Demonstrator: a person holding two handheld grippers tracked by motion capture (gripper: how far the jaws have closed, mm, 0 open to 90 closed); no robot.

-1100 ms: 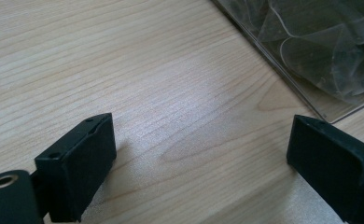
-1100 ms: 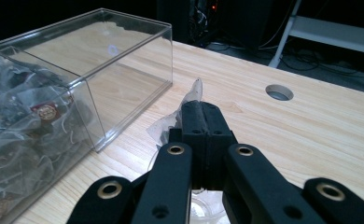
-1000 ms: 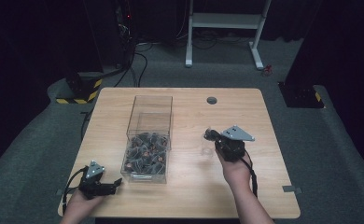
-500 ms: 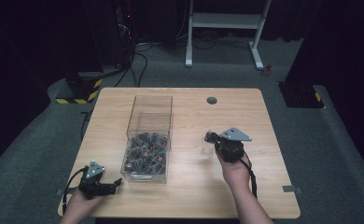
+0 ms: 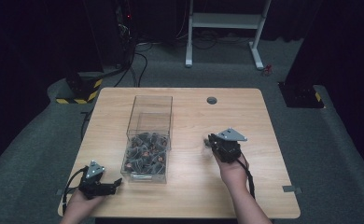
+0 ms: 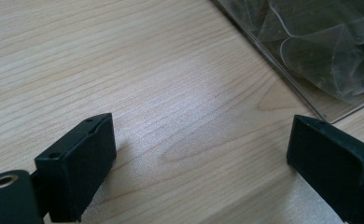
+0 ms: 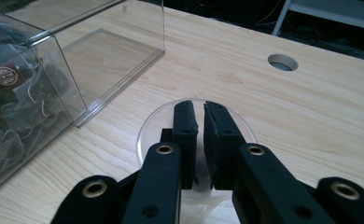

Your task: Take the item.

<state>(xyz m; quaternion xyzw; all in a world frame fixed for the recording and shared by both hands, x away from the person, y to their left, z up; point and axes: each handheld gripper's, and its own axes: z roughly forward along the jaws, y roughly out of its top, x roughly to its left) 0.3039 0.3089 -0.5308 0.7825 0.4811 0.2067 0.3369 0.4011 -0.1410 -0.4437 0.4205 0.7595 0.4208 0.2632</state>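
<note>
Right of centre in the high view, the right gripper (image 7: 199, 112) – its jaws just parting, a thin gap between them – stands over a clear round plastic lid (image 7: 147, 128), gripping nothing, while the left gripper (image 6: 203, 149) rests wide open and empty on the table (image 5: 189, 186) at lower left, beside the clear box (image 5: 148, 140).

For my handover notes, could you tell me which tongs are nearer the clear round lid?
Right. The right tongs hover directly over the clear round lid; the left tongs rest across the table.
</note>
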